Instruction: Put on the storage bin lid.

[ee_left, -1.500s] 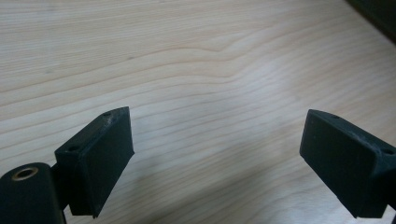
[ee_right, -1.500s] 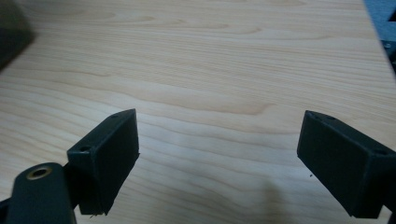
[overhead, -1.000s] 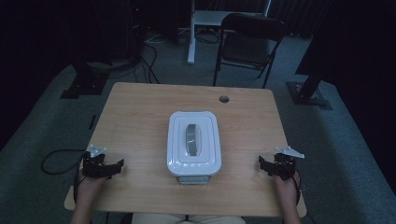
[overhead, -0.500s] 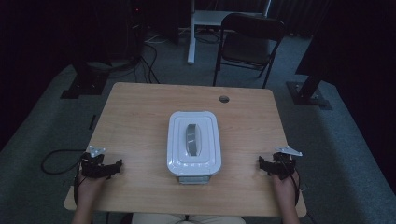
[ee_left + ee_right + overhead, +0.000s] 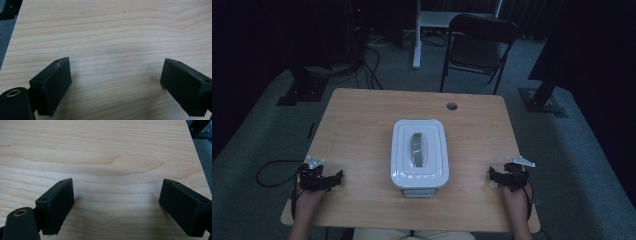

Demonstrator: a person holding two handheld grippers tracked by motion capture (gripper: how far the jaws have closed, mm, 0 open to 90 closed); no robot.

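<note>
- White rectangular lidded container [image 5: 420,154], plastic by the look of it, with a grey strap handle [image 5: 417,149] along the top of its lid: it stands at the centre of the high view, on the light wooden table [image 5: 362,125], slightly nearer the bottom edge than the top.
- Long axis: the container's longer sides run from the top to the bottom of the high view, and the handle runs the same way; its short sides face the table's far and near edges.
- My left gripper [image 5: 339,176] rests at the lower left of the high view, near the table's left edge, and points right toward the container's left long side. Its jaws stand wide apart with nothing between them; in the left gripper view [image 5: 113,75] bare wood grain lies between the two black pads.
- My right gripper [image 5: 491,174] rests at the lower right of the high view and points left toward the container's right long side. Its jaws are likewise spread and empty, as the right gripper view [image 5: 116,195] shows.
- Nearness: both grippers lie well apart from the container, level with its lower end; I judge neither hand clearly the nearer.
- A small round hole [image 5: 452,106] sits in the table above the container.
- Writing: I can read no brand, label or lettering on the container, the table or the grippers.
</note>
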